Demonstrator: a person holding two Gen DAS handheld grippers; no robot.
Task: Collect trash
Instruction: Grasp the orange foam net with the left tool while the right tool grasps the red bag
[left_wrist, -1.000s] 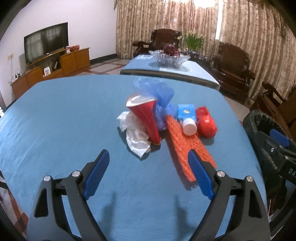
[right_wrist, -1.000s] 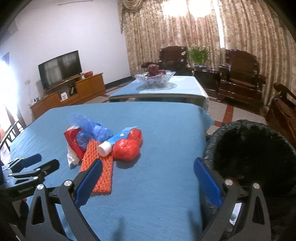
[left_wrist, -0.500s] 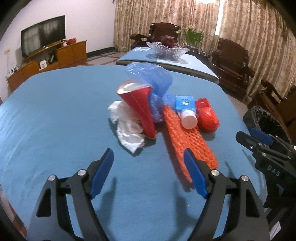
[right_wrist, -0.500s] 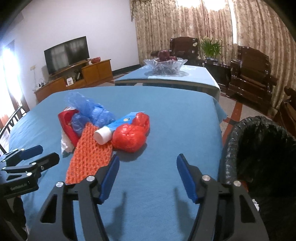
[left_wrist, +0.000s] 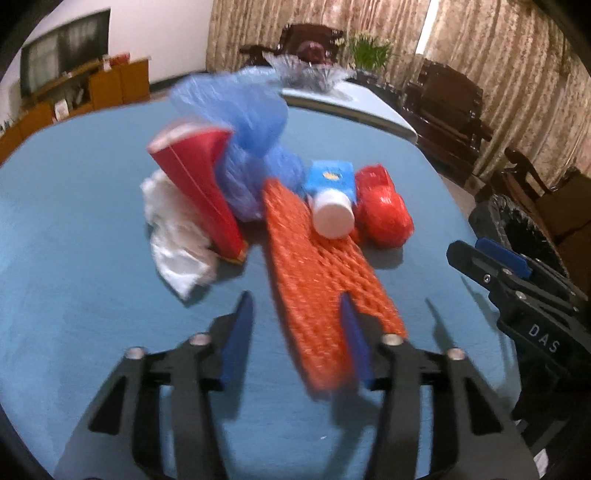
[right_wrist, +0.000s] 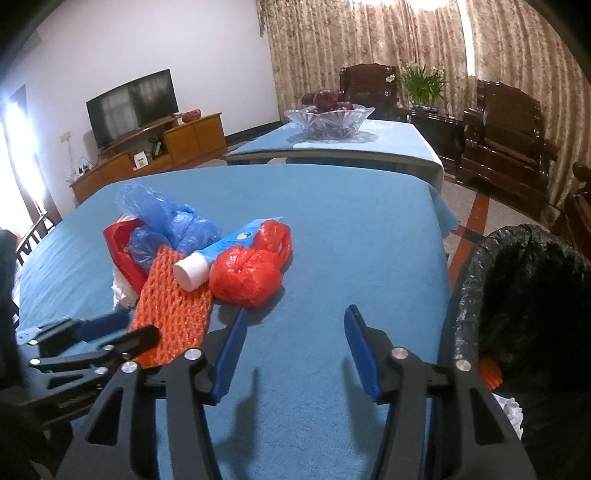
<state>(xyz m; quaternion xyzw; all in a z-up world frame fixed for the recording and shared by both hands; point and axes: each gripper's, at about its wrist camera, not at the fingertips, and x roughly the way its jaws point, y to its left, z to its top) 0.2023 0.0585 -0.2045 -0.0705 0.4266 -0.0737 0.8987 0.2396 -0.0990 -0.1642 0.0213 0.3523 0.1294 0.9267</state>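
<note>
Roughly by size, largest first:
Table (right_wrist: 351, 229): covered in blue cloth; landmark for every entry below.
Bin (right_wrist: 524, 295): lined with a black bag, standing off the table's right edge; scraps lie at its bottom.
Trash pile: heaped on the table's left-centre, all pieces touching or overlapping.
Orange foam net (left_wrist: 317, 280): long strip, the pile's nearest piece, its near end between the left tongs.
Blue plastic bag (left_wrist: 251, 122): crumpled at the far side of the pile.
Red carton (left_wrist: 199, 181): flattened, tilted, leaning over the white paper.
White crumpled paper (left_wrist: 173, 240): at the pile's left edge.
Red plastic bag (right_wrist: 251, 273): balled, on the pile's right, nearest the bin.
Blue tube (right_wrist: 218, 254): white cap, lying across the net.
Left gripper (left_wrist: 295, 328): jaws closing around the net's near end; whether the pads press it cannot be told through the blur.
Right gripper (right_wrist: 293, 347): jaws closing, spread over bare cloth, nothing between them, near the red bag.
</note>
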